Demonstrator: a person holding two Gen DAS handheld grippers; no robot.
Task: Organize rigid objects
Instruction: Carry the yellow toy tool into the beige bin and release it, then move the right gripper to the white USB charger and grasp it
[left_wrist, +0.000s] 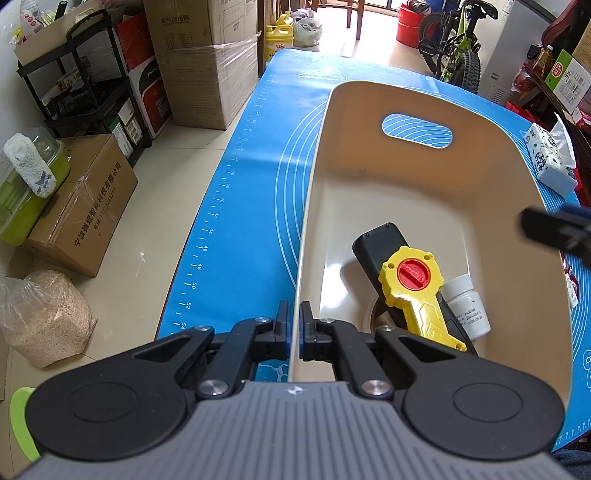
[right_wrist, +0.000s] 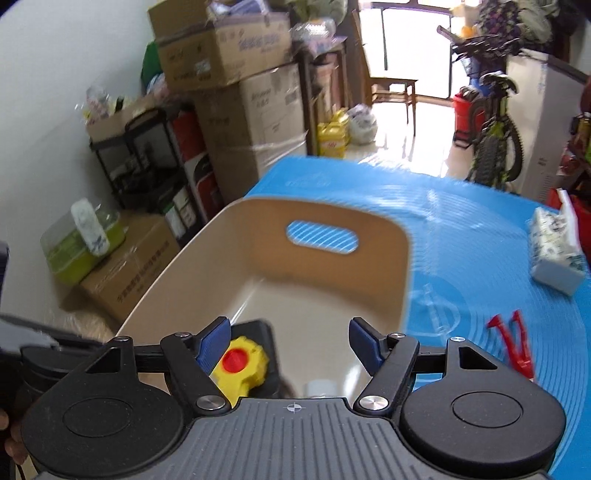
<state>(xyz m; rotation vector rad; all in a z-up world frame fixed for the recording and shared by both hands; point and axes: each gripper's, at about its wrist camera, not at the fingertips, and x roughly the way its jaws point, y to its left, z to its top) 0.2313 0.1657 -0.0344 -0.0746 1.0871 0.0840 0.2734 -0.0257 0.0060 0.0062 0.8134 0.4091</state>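
1. Being pinched between the closed jaws of the left hand-held gripper (left_wrist: 294, 325) is the near left wall of the beige bin (left_wrist: 369, 96), which is standing on the blue-matted counter (left_wrist: 236, 206).
2. Inside the bin, a yellow toy (left_wrist: 417, 291) with a red centre is being carried on a black remote (left_wrist: 373, 243), with a white bottle (left_wrist: 467, 306) lying just beside it.
3. Above the bin, the right hand-held gripper (right_wrist: 290, 341) is being held wide open, with nothing between its pads.
4. Outside the bin, to its right, a red clip (right_wrist: 511, 341) is lying on the counter.
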